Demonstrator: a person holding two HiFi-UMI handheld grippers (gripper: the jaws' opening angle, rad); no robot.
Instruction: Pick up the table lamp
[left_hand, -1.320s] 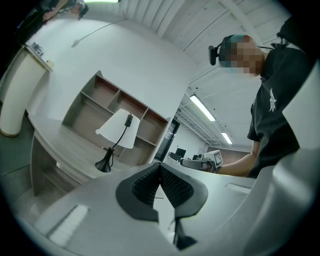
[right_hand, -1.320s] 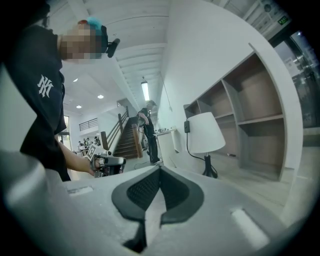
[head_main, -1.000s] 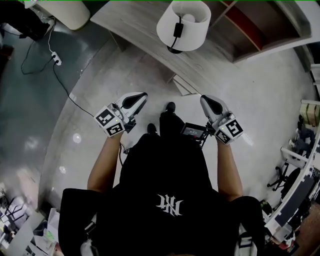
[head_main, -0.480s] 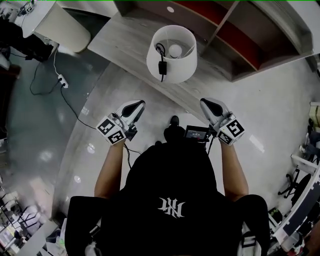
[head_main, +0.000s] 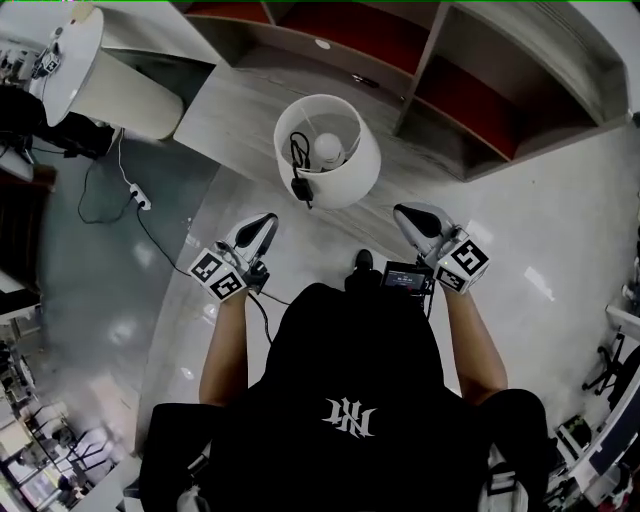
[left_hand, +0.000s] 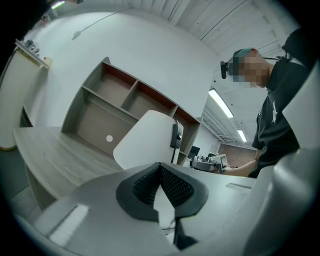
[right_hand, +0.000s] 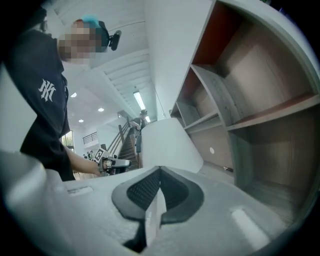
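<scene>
Two claws are held out in front of the person, and both are fully closed with nothing between the jaws: the left claw (head_main: 266, 220) and the right claw (head_main: 404, 213). The table lamp (head_main: 340, 165) stands upright on the pale wooden worktop (head_main: 240, 100), ahead of the claws and between them; neither claw touches it. The bulb (head_main: 329, 148) shows inside its white shade, and a black switch (head_main: 298, 187) hangs on the cord at the rim. Behind is a shelf unit (head_main: 470, 90) with red inner panels. The only readable writing is a white interlocked "NY" monogram (head_main: 348, 415) on the black shirt (head_main: 350, 340). The marker cubes (head_main: 218, 273) carry only black-and-white square patterns.
</scene>
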